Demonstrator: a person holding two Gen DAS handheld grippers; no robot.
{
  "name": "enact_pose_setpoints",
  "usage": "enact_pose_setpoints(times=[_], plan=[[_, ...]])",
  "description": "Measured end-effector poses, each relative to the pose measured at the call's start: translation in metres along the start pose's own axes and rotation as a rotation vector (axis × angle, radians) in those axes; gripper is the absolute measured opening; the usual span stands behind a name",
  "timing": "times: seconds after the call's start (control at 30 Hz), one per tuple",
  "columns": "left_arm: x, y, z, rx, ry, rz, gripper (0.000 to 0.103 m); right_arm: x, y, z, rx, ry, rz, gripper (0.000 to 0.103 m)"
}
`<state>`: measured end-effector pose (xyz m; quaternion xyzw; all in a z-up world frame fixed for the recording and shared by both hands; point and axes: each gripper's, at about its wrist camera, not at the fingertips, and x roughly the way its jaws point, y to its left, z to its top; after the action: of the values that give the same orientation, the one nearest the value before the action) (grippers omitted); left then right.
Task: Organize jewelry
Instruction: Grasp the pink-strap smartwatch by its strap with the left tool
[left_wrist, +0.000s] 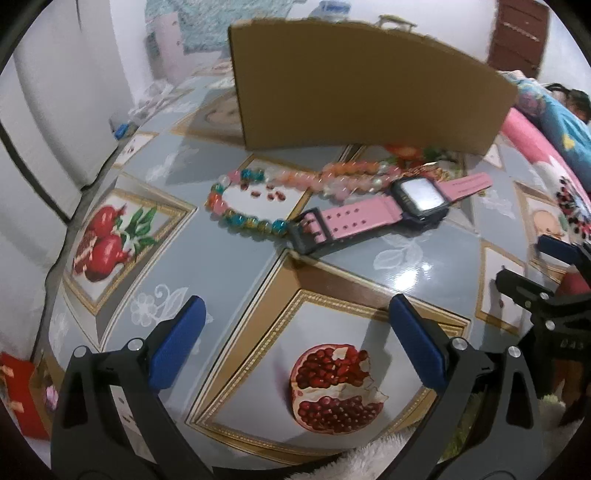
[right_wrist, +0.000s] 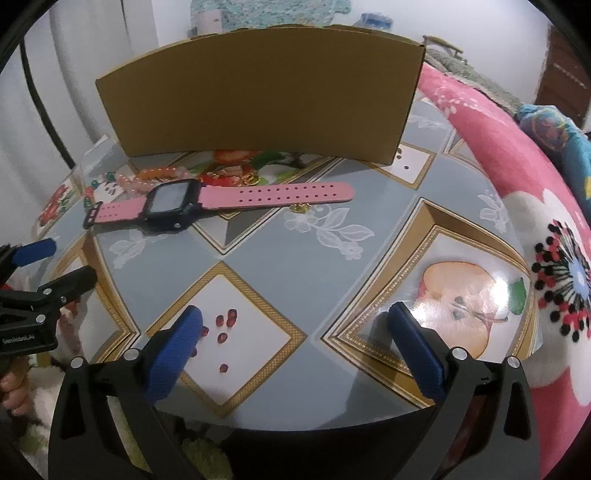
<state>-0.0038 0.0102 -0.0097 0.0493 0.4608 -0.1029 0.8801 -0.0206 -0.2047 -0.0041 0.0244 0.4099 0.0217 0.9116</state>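
The only lettering I can make out is small white print reading "GenRoboLAI", or something very near it, on the black body of the left gripper (right_wrist: 55, 266) where it comes in at the edge of the right wrist view. The watch (right_wrist: 170, 206) lying on the bench (right_wrist: 295, 251) has a pale screen, but no digits or words on it are legible.

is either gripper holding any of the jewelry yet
No. The left gripper and right gripper both hang open and empty, short of the pink watch.
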Motion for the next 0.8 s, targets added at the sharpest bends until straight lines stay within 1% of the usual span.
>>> enact_pose_setpoints(times=[0.07,0.1,0.13,0.2,0.23,0.27,0.3,0.33,0.37,0.4,0.47,0.5,0.53,0.57,0.7,0.8], plan=[[-0.009,-0.003,0.001,0.035,-0.043,-0.012,0.095,-0.005,-0.002,0.004,-0.016,0.0,0.016,0.098],[-0.012,-0.005,0.003,0.051,-0.06,-0.016,0.095,-0.011,-0.001,0.007,-0.044,-0.03,0.028,0.098],[-0.016,-0.007,0.004,0.068,-0.08,-0.019,0.095,-0.016,-0.002,0.008,-0.063,-0.041,0.051,0.097],[-0.025,-0.012,0.008,0.107,-0.123,-0.032,0.087,-0.025,0.004,0.016,-0.148,-0.102,0.06,0.094],[-0.026,-0.014,0.009,0.117,-0.129,-0.035,0.078,-0.027,0.004,0.018,-0.166,-0.1,0.094,0.092],[-0.027,-0.015,0.011,0.125,-0.131,-0.04,0.072,-0.028,0.005,0.022,-0.196,-0.105,0.116,0.09],[-0.027,-0.016,0.012,0.126,-0.131,-0.049,0.07,-0.028,0.007,0.026,-0.234,-0.118,0.142,0.089],[-0.026,-0.017,0.012,0.123,-0.129,-0.059,0.063,-0.027,0.011,0.03,-0.271,-0.127,0.163,0.083],[-0.024,-0.017,0.014,0.121,-0.123,-0.071,0.056,-0.026,0.015,0.034,-0.309,-0.136,0.186,0.079],[-0.022,-0.017,0.015,0.12,-0.117,-0.073,0.053,-0.028,0.019,0.037,-0.334,-0.155,0.205,0.079],[-0.018,-0.015,0.017,0.119,-0.106,-0.086,0.041,-0.028,0.029,0.043,-0.397,-0.167,0.262,0.076],[-0.017,-0.015,0.018,0.118,-0.104,-0.092,0.038,-0.027,0.036,0.046,-0.443,-0.162,0.304,0.076],[-0.017,-0.015,0.018,0.119,-0.101,-0.1,0.032,-0.022,0.039,0.051,-0.47,-0.145,0.319,0.075],[-0.016,-0.015,0.02,0.122,-0.098,-0.107,0.029,-0.019,0.045,0.054,-0.509,-0.137,0.34,0.075],[-0.015,-0.016,0.027,0.167,-0.094,-0.13,0.028,-0.006,0.066,0.061,-0.637,-0.108,0.34,0.075],[-0.012,-0.02,0.029,0.218,-0.084,-0.136,0.028,0.012,0.073,0.061,-0.715,-0.032,0.352,0.073]])
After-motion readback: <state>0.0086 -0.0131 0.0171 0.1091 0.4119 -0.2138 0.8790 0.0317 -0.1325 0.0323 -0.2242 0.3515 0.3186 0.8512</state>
